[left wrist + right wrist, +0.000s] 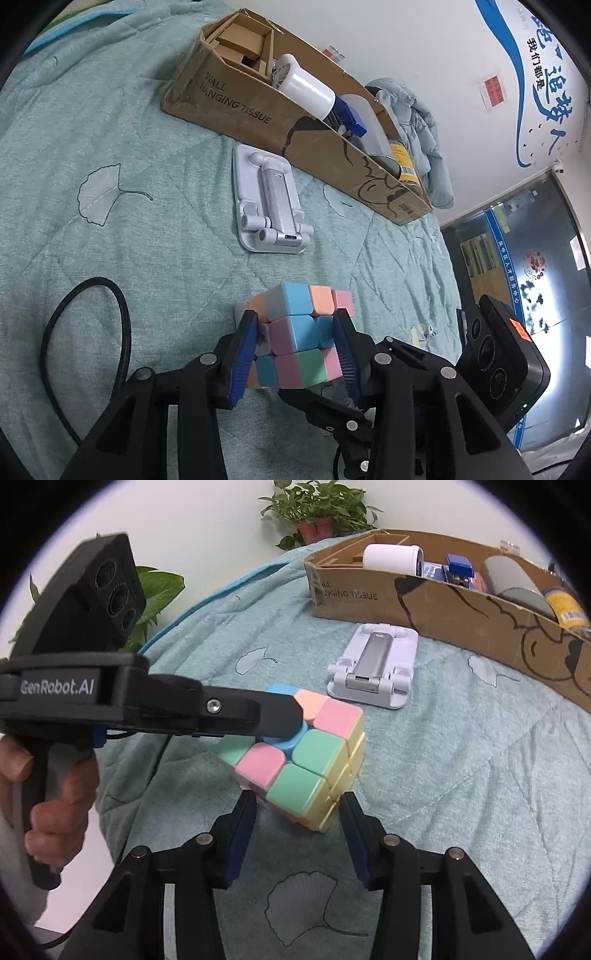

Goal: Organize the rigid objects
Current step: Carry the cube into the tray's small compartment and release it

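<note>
A pastel puzzle cube [295, 339] sits between my left gripper's blue-padded fingers [297, 325], which are shut on its two sides just above the green quilt. In the right wrist view the same cube [303, 760] shows with the left gripper's black finger [258, 712] across its top. My right gripper [299, 805] is open and empty, its fingertips just short of the cube's near corner. A white folded phone stand [267, 199] lies flat on the quilt beyond the cube, also in the right wrist view [373, 668].
A long cardboard box [258, 110] behind the stand holds a white cylinder [306, 88], a blue stapler [351, 118], a yellow-labelled jar [404, 162] and small cartons. A black cable [74, 332] loops at left. Potted plants [317, 513] stand beyond the bed.
</note>
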Motion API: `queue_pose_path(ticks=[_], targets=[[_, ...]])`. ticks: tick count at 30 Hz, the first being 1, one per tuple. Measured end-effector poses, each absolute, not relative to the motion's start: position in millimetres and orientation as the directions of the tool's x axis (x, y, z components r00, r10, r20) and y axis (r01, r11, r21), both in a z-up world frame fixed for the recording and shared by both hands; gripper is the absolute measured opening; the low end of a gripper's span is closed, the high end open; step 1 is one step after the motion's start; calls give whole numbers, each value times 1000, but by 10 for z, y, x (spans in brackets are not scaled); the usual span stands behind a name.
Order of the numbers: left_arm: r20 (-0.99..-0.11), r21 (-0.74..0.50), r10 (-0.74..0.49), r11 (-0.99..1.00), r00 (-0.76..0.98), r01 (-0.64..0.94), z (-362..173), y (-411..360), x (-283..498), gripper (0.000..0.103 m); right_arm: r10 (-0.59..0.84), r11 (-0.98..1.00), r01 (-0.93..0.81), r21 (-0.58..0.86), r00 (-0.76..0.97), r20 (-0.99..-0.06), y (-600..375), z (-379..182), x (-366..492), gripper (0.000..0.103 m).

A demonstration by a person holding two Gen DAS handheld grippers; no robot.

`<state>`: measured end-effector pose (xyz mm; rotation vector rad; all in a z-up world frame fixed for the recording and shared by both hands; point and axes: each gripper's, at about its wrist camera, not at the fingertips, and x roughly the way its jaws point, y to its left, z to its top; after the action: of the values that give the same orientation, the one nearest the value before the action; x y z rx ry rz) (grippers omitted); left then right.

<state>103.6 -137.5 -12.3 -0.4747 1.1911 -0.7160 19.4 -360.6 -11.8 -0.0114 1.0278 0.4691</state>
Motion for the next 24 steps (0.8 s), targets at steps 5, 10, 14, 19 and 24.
queue_pose_path(ticks=[5,10,14,19,24], targets=[[-684,-661,-708,704,177,260,-92,-1404,995,40,360,905,-380,193,440,-822,-3602,-88,177,46],[-698,-660,-701,710,149,244,-120,-1407,991,47,370,903,-375,209,431,-823,-3609,-93,199,46],[-714,-627,-678,730,172,273,-83,-1494,973,47,355,907,-376,191,436,-827,-3610,-89,188,46],[-711,-591,-667,738,222,324,83,-1540,938,46,325,920,-359,156,477,-817,-3584,-2,171,46],[-680,-566,-675,732,287,379,413,-1538,960,46,315,928,-349,130,548,-775,-3585,233,189,46]])
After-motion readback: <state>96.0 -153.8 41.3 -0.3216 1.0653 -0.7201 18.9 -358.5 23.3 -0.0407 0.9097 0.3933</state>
